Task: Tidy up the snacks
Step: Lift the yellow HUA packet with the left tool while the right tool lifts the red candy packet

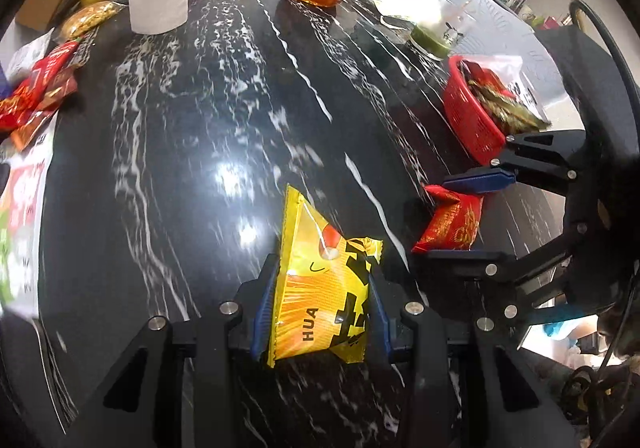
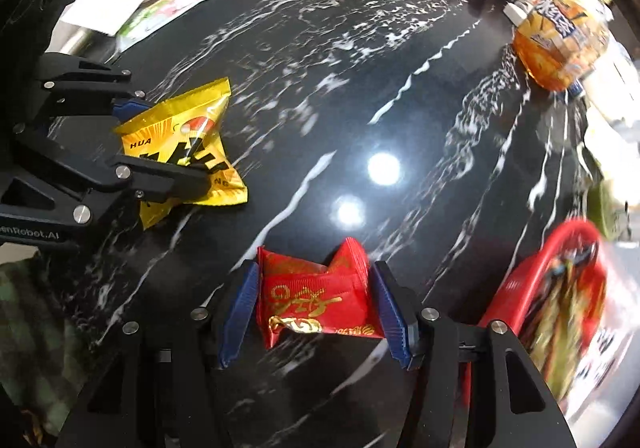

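Your left gripper (image 1: pixel 322 288) pinches the yellow snack packet (image 1: pixel 320 280) above the black marble table (image 1: pixel 180 167). Your right gripper (image 2: pixel 316 304) clamps the red snack packet (image 2: pixel 316 300). Farther right stands the red basket (image 1: pixel 468 115), holding snacks.

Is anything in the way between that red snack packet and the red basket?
Nothing visible: the red packet, held in the right hand-held gripper, has only bare black tabletop between it and the red basket to its right.
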The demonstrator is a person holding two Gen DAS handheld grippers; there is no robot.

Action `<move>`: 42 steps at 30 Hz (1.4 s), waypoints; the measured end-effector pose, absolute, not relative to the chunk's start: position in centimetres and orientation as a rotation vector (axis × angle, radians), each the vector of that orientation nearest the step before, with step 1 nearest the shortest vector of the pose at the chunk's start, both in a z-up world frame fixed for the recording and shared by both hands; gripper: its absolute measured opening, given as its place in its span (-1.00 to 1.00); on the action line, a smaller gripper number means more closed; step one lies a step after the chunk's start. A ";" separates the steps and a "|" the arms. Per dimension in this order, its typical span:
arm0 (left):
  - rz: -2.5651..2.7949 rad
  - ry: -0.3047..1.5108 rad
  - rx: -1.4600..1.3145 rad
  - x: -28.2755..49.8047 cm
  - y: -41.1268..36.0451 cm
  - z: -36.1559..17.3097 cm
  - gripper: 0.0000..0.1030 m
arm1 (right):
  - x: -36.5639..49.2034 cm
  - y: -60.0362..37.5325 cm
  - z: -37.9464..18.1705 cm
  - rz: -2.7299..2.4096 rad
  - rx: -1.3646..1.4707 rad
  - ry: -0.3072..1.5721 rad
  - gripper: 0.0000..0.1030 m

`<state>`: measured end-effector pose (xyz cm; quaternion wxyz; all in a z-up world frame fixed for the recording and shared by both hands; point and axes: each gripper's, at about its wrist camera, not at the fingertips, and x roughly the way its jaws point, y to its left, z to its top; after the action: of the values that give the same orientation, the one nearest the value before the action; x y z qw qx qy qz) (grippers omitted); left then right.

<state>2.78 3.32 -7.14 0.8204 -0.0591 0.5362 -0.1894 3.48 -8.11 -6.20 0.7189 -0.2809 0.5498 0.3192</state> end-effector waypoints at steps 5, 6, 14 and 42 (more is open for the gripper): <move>-0.418 1.139 -0.141 0.8 2.9 -7.2 -0.23 | 0.7 -9.6 -5.6 0.692 -0.555 1.191 0.11; -0.421 1.135 -0.135 0.6 2.6 -7.2 -0.23 | 0.6 -9.6 -5.5 0.681 -0.546 1.172 0.12; -0.420 1.122 -0.090 -0.5 1.4 -7.1 -0.20 | -1.3 -11.6 -5.4 0.648 -0.423 1.104 0.16; -0.378 1.024 0.007 -2.1 -0.4 -7.0 -0.09 | -0.9 -15.5 -6.9 0.540 -0.162 0.959 0.08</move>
<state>-2.13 -0.38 -7.04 0.8547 0.0034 0.4869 -0.1798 -0.88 -15.50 -6.88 0.8493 -0.0770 0.4550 0.2562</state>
